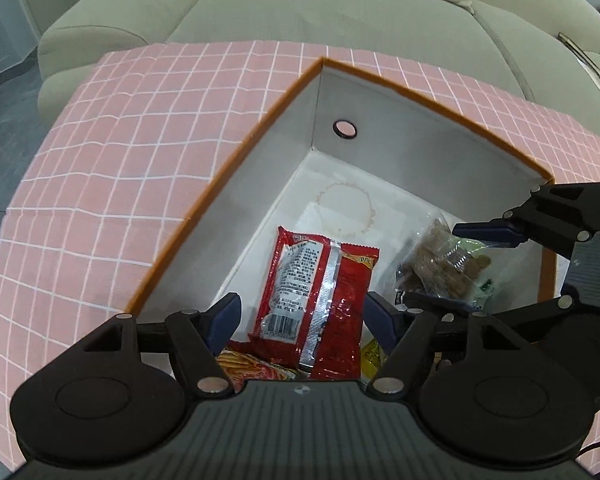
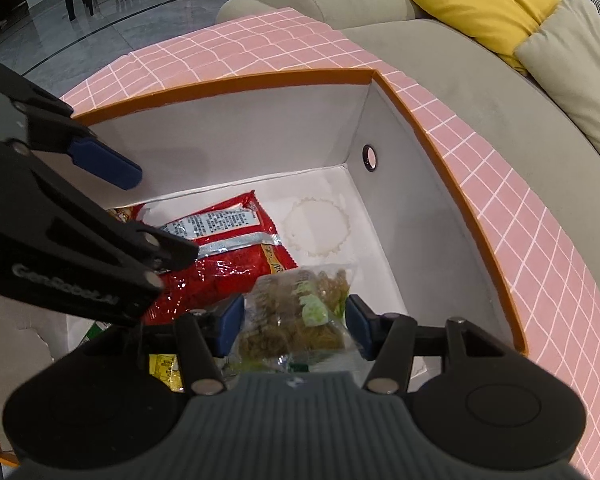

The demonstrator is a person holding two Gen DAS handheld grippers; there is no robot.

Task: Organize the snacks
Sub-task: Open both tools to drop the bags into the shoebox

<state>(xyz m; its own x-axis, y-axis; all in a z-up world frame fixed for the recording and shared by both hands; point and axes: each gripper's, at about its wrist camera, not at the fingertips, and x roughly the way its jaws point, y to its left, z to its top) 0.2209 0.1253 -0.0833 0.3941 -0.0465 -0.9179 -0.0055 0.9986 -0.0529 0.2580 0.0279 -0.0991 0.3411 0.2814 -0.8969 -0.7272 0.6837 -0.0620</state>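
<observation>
An orange-rimmed white box (image 1: 220, 184) (image 2: 260, 80) stands on a pink checked cloth. A red snack packet (image 1: 312, 280) (image 2: 220, 248) lies on its floor, barcode side up. My left gripper (image 1: 302, 314) (image 2: 164, 216) hangs over it, open, with its blue pads clear of the packet's edges. My right gripper (image 2: 296, 324) (image 1: 440, 264) is shut on a clear packet of brown snacks (image 2: 296, 312) (image 1: 428, 256), held above the box floor at the right. Under the red packet lie a yellow packet (image 1: 370, 356) (image 2: 162, 364) and an orange-red one (image 1: 252, 364), mostly hidden.
The far part of the box floor bears only a ring stain (image 1: 346, 208) (image 2: 320, 224). A round hole (image 1: 345, 129) pierces one wall. The pink cloth (image 1: 120, 160) covers a table in front of a grey-green sofa (image 1: 300, 12) with a yellow cushion (image 2: 476, 4).
</observation>
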